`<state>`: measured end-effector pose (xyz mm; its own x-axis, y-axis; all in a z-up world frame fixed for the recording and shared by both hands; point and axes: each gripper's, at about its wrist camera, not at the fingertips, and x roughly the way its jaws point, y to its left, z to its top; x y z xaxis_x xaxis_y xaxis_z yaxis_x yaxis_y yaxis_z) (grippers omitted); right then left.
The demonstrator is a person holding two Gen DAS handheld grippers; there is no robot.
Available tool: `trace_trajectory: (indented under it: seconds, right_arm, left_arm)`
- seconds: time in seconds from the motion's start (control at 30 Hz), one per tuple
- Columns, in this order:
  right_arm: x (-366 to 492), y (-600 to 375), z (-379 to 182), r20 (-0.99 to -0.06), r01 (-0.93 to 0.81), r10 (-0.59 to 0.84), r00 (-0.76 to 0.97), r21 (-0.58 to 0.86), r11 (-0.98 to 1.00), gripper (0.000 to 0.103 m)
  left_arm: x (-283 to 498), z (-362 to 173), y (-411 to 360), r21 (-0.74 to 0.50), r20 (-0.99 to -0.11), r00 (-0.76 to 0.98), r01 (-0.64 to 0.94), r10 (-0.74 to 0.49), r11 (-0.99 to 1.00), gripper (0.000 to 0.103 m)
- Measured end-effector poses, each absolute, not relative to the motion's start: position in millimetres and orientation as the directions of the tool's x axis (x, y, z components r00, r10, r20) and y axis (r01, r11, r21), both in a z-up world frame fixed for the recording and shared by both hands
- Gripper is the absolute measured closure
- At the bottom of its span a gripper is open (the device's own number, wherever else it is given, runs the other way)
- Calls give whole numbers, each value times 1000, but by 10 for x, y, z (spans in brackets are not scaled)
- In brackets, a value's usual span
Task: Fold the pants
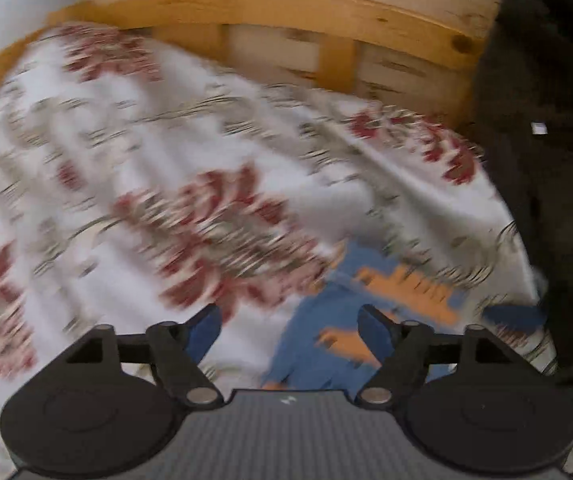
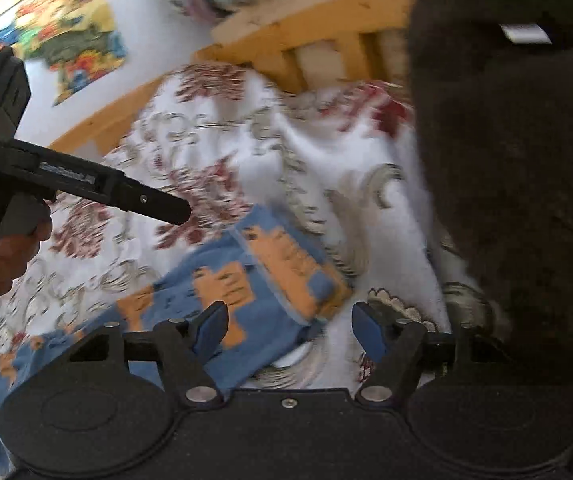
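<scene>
The pants [image 2: 246, 280] are blue with orange shapes and lie on a white bedsheet with red flowers [image 2: 214, 152]. In the right wrist view they spread from the lower left to the middle, with one end folded over. My right gripper [image 2: 290, 330] is open and empty just above them. In the left wrist view the pants [image 1: 350, 320] show at the lower right, blurred. My left gripper [image 1: 289, 330] is open and empty, its right finger over the pants. The left gripper's body [image 2: 86, 180] also shows in the right wrist view, held by a hand at the left.
A wooden bed frame [image 1: 286, 16] runs along the far edge of the sheet. A dark fuzzy blanket [image 2: 518, 200] covers the right side. A colourful picture [image 2: 70, 36] hangs on the white wall. Both views are motion-blurred.
</scene>
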<state>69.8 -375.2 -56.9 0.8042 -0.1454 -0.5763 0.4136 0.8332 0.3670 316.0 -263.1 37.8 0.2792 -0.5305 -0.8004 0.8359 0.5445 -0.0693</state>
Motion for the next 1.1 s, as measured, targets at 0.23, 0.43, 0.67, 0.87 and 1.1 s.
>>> trace_trajectory:
  seconds: [0.23, 0.43, 0.67, 0.87, 1.1]
  right_arm:
    - [732, -3825, -655, -551, 418, -133, 824, 432, 799, 40]
    - [770, -3800, -671, -550, 426, -153, 821, 412, 806, 43]
    - [790, -3810, -702, -552, 460, -197, 810, 389, 798, 60]
    - [783, -3804, -707, -549, 459, -198, 812, 392, 797, 61]
    - [748, -3855, -712, -539, 457, -182, 823, 436, 775, 76]
  left_arm:
    - [3227, 111, -3257, -68, -822, 164, 923, -546, 379, 14]
    - [3367, -109, -3324, -126, -847, 105, 913, -522, 388, 14]
    - [3387, -206, -3341, -139, -849, 79, 920, -523, 366, 19]
    - [3380, -253, -3447, -129, -855, 72, 930, -514, 345, 28]
    - [3411, -296, -3497, -167, -849, 36, 928, -527, 332, 47]
